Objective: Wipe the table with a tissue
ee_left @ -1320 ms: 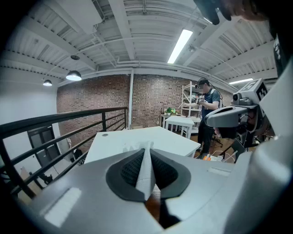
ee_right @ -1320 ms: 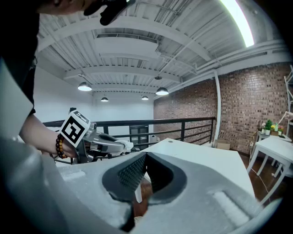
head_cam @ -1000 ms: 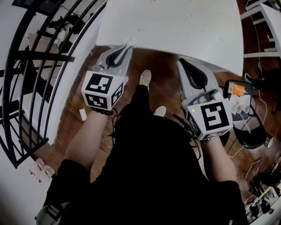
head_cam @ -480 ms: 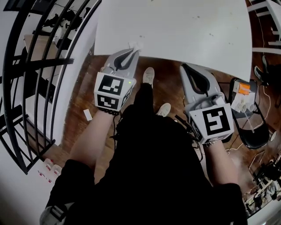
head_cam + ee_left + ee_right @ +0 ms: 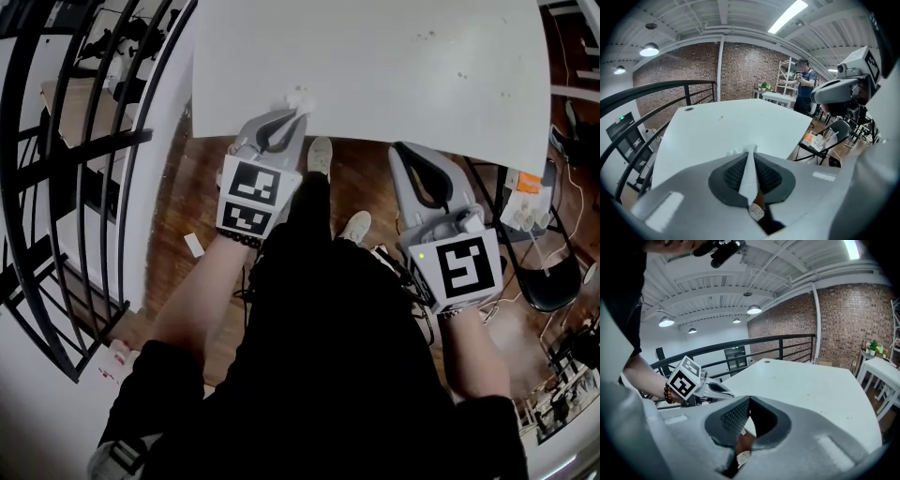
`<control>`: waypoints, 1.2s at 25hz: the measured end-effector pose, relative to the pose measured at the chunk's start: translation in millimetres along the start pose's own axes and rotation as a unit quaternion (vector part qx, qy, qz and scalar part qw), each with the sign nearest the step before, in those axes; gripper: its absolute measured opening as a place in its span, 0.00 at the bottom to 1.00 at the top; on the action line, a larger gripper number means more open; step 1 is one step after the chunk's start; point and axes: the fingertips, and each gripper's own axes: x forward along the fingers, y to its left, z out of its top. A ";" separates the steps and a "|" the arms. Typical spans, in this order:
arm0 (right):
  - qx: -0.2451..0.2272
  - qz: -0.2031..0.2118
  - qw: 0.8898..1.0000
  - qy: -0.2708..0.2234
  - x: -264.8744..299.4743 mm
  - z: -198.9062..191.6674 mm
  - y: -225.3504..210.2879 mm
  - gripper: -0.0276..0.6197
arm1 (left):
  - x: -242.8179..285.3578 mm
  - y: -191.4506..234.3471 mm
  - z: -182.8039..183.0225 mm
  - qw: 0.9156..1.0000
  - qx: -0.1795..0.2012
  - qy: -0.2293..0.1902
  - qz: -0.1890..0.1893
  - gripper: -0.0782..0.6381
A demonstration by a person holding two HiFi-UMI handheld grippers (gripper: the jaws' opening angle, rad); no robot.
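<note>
A white table (image 5: 375,66) fills the top of the head view. My left gripper (image 5: 296,112) is shut on a white tissue (image 5: 298,97), whose crumpled end pokes out over the table's near edge. In the left gripper view the tissue (image 5: 749,171) is pinched flat between the dark pads, just short of the table (image 5: 736,126). My right gripper (image 5: 399,148) is shut with nothing in it and hangs over the wooden floor, just short of the table's edge. The right gripper view shows its jaws (image 5: 749,400) closed, with the left gripper (image 5: 696,383) to the left.
Small dark specks (image 5: 459,75) mark the table's right part. A black railing (image 5: 84,159) runs along the left. A black chair (image 5: 548,281) with small items stands on the right. White shoes (image 5: 319,155) rest on the wood floor. A person (image 5: 805,86) stands far behind.
Both grippers have moved forward toward the table. The left one has carried the tissue up to the table's near edge. Both stay shut.
</note>
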 end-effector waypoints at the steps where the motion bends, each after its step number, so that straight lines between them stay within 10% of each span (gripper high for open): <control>1: 0.003 -0.002 1.000 0.002 2.1 -0.7 -3.0 0.02 | 3.1 0.7 -1.4 1.000 -0.001 0.004 -0.003 0.14; 30: 0.036 -0.032 0.999 0.012 32.2 1.2 -28.8 0.02 | 44.9 26.6 -17.8 0.995 -0.010 0.085 -0.041 0.14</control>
